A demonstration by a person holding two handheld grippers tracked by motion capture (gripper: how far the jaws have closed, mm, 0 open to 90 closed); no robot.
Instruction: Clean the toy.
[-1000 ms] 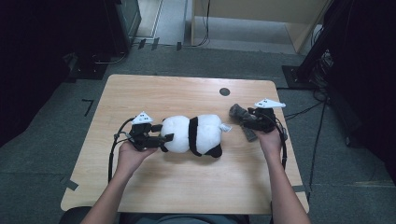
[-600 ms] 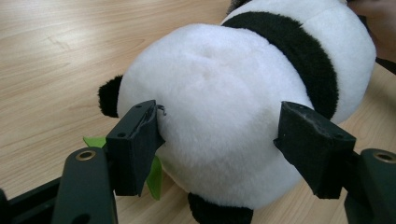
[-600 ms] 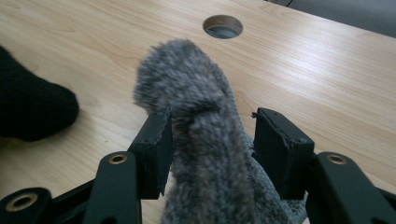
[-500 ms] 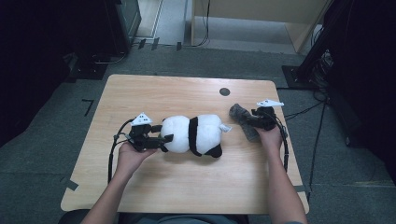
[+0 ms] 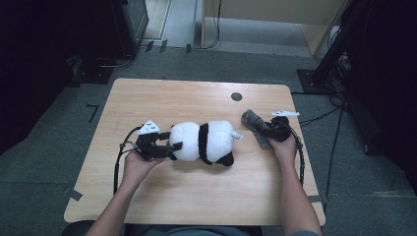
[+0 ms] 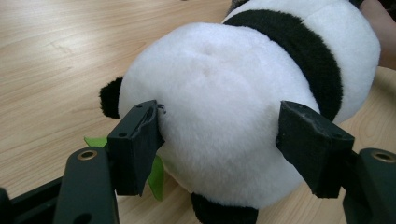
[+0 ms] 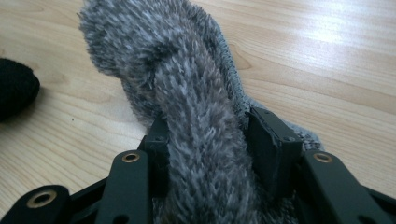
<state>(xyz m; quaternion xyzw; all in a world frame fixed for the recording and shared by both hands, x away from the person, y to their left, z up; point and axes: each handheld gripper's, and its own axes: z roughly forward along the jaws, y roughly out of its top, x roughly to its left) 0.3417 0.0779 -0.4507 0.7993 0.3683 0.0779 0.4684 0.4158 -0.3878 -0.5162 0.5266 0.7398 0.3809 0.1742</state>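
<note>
A black-and-white panda plush (image 5: 204, 141) lies on its side mid-table. My left gripper (image 5: 173, 146) grips its white round end from the left; in the left gripper view the pads press into the panda plush (image 6: 219, 116) on both sides of the left gripper (image 6: 229, 135). A grey fuzzy cloth (image 5: 252, 119) lies right of the panda. My right gripper (image 5: 263, 130) holds it low over the table. Its jaws have just been closing, and in the right gripper view a fold of the grey fuzzy cloth (image 7: 154, 46) is squeezed between the pads of the right gripper (image 7: 212, 135).
The wooden table (image 5: 196, 196) has a small black disc (image 5: 236, 96) near its far edge. A green tag (image 6: 156, 179) sticks out under the panda. A black part of the panda (image 7: 14, 88) lies left of the grey cloth. Dark equipment and cables surround the table.
My right hand has sunk a little toward the table with the grey cloth in its jaws. The left hand and the panda have stayed put.
</note>
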